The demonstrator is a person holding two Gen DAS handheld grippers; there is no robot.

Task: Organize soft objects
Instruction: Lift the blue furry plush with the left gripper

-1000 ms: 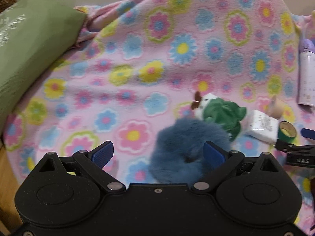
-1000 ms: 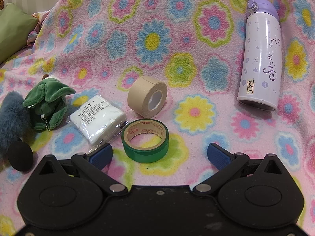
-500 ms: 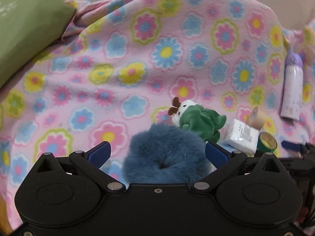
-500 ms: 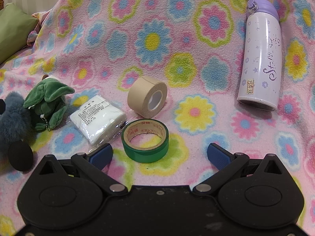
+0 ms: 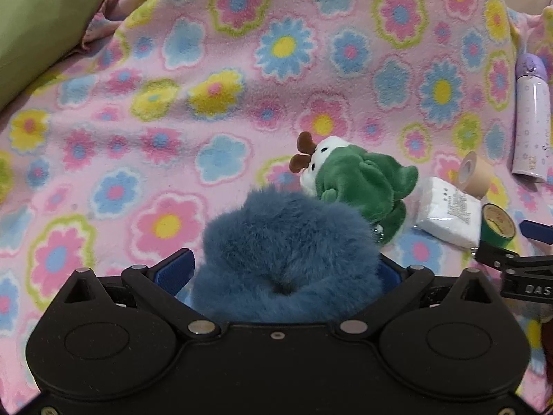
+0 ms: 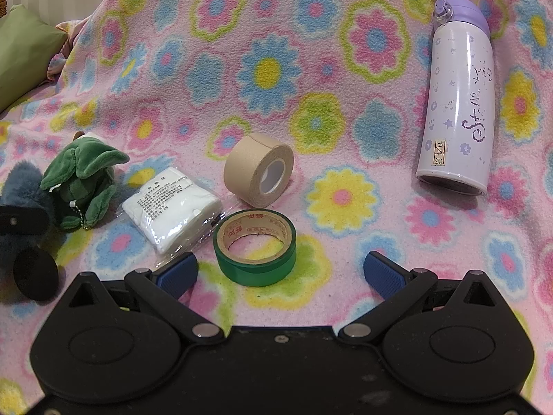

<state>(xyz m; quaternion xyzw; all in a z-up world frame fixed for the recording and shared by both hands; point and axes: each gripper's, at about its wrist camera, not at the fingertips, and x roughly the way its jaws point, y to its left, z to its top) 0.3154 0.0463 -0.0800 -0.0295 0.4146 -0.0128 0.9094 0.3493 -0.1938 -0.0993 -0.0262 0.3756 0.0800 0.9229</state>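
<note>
Between the wide-open left claw [image 5: 283, 271] fingers, the fluffy blue scrunchie [image 5: 287, 256] could squash aside and drag the touching green plush toy [image 5: 359, 190] along.

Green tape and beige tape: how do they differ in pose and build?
The green tape lies flat with its hole facing up; the beige tape stands on edge, hole sideways. The green tape has a wide hole and thin wall; the beige tape's hole is small. Both sit on the blanket.
</note>
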